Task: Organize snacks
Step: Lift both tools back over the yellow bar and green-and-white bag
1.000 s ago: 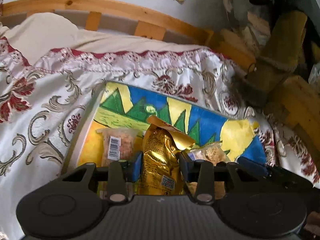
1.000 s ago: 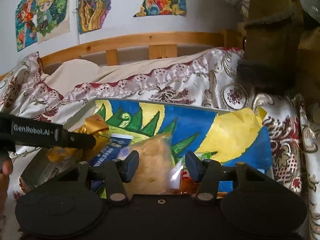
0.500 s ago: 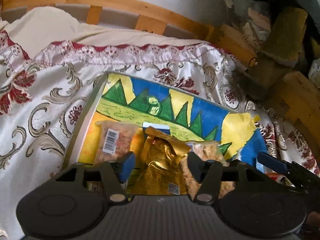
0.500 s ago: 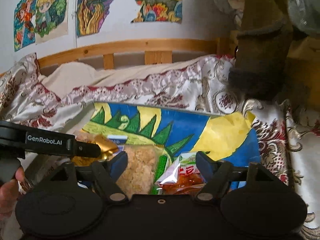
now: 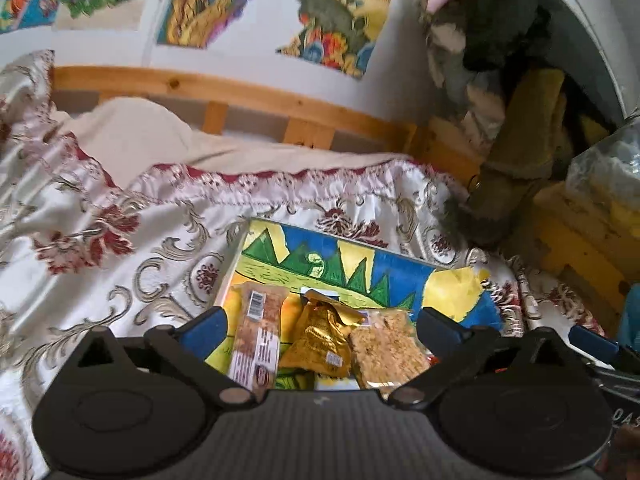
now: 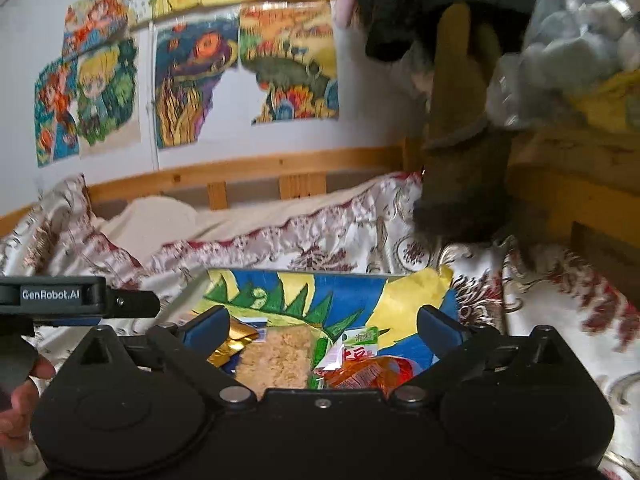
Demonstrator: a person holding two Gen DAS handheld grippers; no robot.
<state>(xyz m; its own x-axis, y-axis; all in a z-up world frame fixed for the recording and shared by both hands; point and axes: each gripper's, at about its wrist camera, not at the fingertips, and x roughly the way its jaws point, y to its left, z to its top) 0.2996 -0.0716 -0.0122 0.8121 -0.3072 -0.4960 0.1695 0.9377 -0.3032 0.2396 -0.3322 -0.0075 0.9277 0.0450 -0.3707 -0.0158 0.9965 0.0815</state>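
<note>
Both tools stand spread wide over a row of snacks laid on a painted board [image 5: 400, 276] that rests on the patterned bedspread [image 5: 120, 220]. Your left gripper [image 5: 320, 326] has just been opening, and nothing is pinched between its blue pads: the gold foil pouch [image 5: 320, 344] lies free on the board below them, with the clear-wrapped bar [image 5: 258, 336] just to its left, near the board's left edge, and the crumbly pale snack [image 5: 386, 344] touching it on the right. Your right gripper [image 6: 322, 326] has likewise just been opening and grips nothing; the same pale snack [image 6: 276, 352] sits under its left finger, and an orange packet [image 6: 368, 372] with a green-and-white top lies beside it toward the board's right side.

Four packs now lie side by side along the board's near edge (the edge closest to you), all flat and none overlapping much, as far as the fisheye views show. That reads as a placement finished: the pouch and the pale snack appear set down and let go. The far half of the board, with its green peaks and blue sky, is bare of snacks.

What is left is hard to judge. No loose snacks show on the bedspread around the board, so the sorting may be close to done, though the near part of the board is hidden behind both tools. In the right view the left tool's body [image 6: 80, 296] juts in from the left, with your hand [image 6: 24, 400] under it.
</note>
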